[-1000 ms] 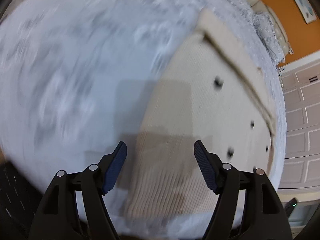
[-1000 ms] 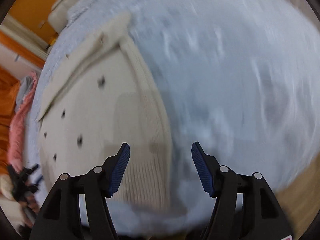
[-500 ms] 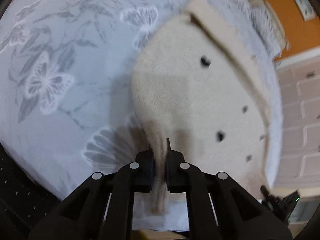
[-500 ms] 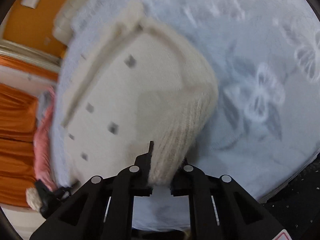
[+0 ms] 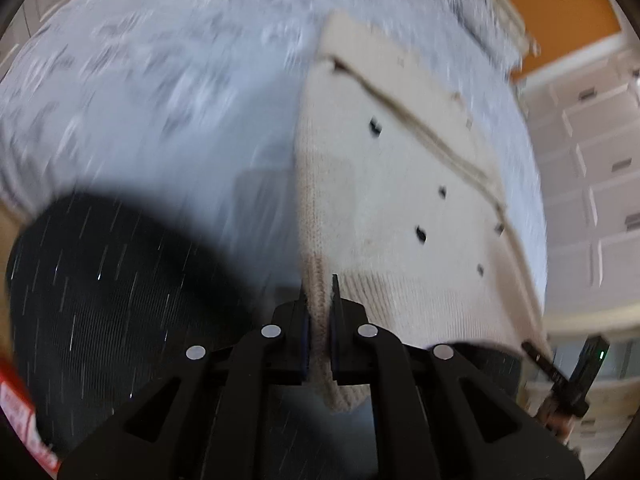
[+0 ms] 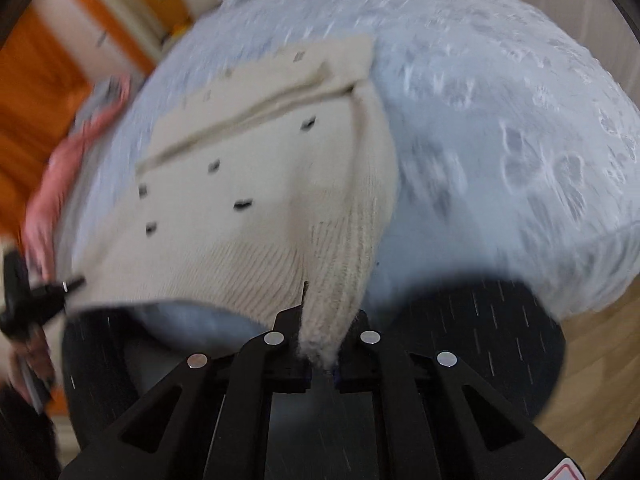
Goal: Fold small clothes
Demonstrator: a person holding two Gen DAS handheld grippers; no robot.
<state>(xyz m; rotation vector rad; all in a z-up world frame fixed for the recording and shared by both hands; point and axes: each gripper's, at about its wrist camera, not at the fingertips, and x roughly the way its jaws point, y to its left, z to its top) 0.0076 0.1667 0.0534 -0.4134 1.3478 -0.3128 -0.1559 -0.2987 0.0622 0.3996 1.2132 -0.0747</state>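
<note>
A cream knitted cardigan [image 5: 384, 200] with small dark spots lies on a pale blue bedspread [image 5: 168, 92]. My left gripper [image 5: 319, 312] is shut on the ribbed hem at the garment's left corner, lifted off the bed. In the right wrist view the same cardigan [image 6: 248, 184] shows, and my right gripper [image 6: 320, 340] is shut on the ribbed hem at its right corner. The hem hangs stretched between the two grippers over the bed's near edge. The other gripper shows at the right edge of the left view [image 5: 576, 376] and the left edge of the right view [image 6: 24, 304].
A black speckled surface [image 5: 112, 288] lies below the bed edge, also in the right wrist view [image 6: 480, 340]. A pink garment [image 6: 60, 160] lies at the bed's left side. White drawers [image 5: 592, 184] stand to the right. Orange wall and pillows lie behind.
Both grippers went from open above the hem to shut on its corners, then pulled the hem up and back toward the bed's near edge.
</note>
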